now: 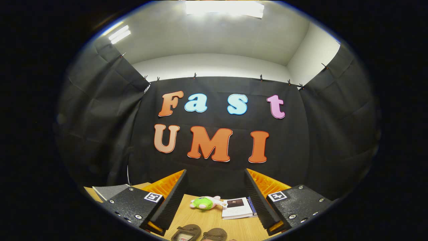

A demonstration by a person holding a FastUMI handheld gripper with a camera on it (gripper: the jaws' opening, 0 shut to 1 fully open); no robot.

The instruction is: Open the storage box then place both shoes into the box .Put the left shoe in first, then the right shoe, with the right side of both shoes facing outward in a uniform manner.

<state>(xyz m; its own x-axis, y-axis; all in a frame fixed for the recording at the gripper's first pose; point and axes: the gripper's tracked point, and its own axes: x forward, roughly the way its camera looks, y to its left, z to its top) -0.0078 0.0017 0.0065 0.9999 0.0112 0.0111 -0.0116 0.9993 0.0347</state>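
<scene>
Two small brown shoes sit nearest to me on the light wooden table [207, 221], side by side and just touching: the left brown shoe [187, 232] with a strap across its opening, and the right brown shoe [214, 234] beside it. Both lie low between my fingers, and I see no more than their upper parts, so I cannot tell which foot each one fits. My gripper [214, 201] hangs above them with its fingers spread well apart and nothing between them.

I see no storage box from here, so I judge the opening step is not yet done. To do it well I should tip the gripper down and look around the table for the box, find its lid edge, and approach with the fingers wide. Only after that should I pick a shoe, and I should check the toe shape first to be sure I take the left one.

Farther off, beyond the shoes, a soft green and pink plush toy [204, 203] lies on the table, and just right of it rests a thin white booklet [238, 208]. Far left, beside my left finger, sits a grey flat board [110, 190].
</scene>
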